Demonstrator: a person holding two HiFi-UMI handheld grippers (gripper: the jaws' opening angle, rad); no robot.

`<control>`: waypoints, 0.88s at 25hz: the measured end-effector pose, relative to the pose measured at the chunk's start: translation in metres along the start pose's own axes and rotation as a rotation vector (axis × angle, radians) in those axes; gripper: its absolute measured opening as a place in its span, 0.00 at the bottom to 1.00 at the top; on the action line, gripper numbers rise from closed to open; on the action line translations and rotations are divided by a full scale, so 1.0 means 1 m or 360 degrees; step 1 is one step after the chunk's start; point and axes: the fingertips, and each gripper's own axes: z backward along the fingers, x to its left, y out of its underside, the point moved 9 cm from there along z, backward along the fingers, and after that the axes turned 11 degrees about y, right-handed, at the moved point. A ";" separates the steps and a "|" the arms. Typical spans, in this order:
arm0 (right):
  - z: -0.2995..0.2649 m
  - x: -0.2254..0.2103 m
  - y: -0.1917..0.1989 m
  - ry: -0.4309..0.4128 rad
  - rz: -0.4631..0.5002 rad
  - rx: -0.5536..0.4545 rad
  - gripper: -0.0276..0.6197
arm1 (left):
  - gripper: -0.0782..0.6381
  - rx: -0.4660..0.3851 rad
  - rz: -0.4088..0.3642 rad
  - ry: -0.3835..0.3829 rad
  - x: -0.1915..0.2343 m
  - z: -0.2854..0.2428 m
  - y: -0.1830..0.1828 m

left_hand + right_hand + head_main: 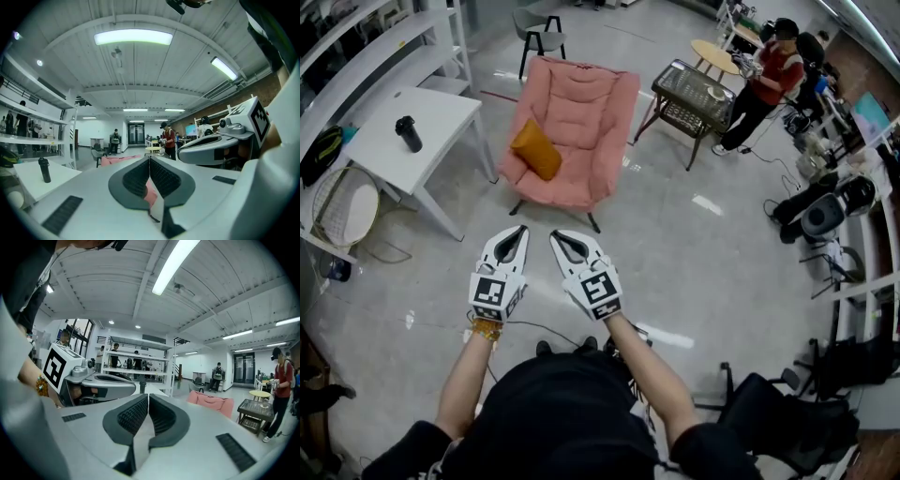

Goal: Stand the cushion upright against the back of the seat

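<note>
To the left of the pink armchair point(572, 131), a white table point(441, 117) is standing with a black bottle point(409, 133) sitting upright on its top. The mustard cushion point(535, 148) is resting on the armchair's seat. It is lying toward the left side beside the arm and is not up against the backrest. From this steep overhead angle it seems to be lying tilted rather than standing, though that is hard to judge. A grey chair point(539, 33) is standing behind the armchair.

In front of the armchair, well short of it over the pale floor point(694, 262), the person is holding both tools side by side, pointing toward the seat. The left gripper point(521, 230) is holding its jaws pressed together with nothing between them. In its own view the ribbed pads point(136, 178) are meeting at a single seam, with a sliver of pink armchair showing beyond. The right gripper point(555, 235), just beside it, is likewise sitting fully closed and empty, its pads point(133, 414) touching along their length.

To the right of the armchair a dark wire side table point(692, 89) is standing, with a round pale table point(714, 54) beyond it. A person in a red top point(772, 75) is standing further right of the armchair, next to the wire table.
</note>
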 end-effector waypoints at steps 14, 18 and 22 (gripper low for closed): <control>-0.052 0.001 0.018 0.0008 0.0025 0.0071 0.07 | 0.13 0.0060 0.0046 -0.0008 0.054 -0.006 0.036; -0.071 -0.032 0.030 0.0012 0.0005 0.0066 0.07 | 0.13 0.0071 0.0046 -0.0044 0.063 -0.043 0.039; -0.087 -0.065 0.039 -0.0020 -0.0021 0.0059 0.07 | 0.13 0.0113 0.0028 -0.0064 0.066 -0.078 0.038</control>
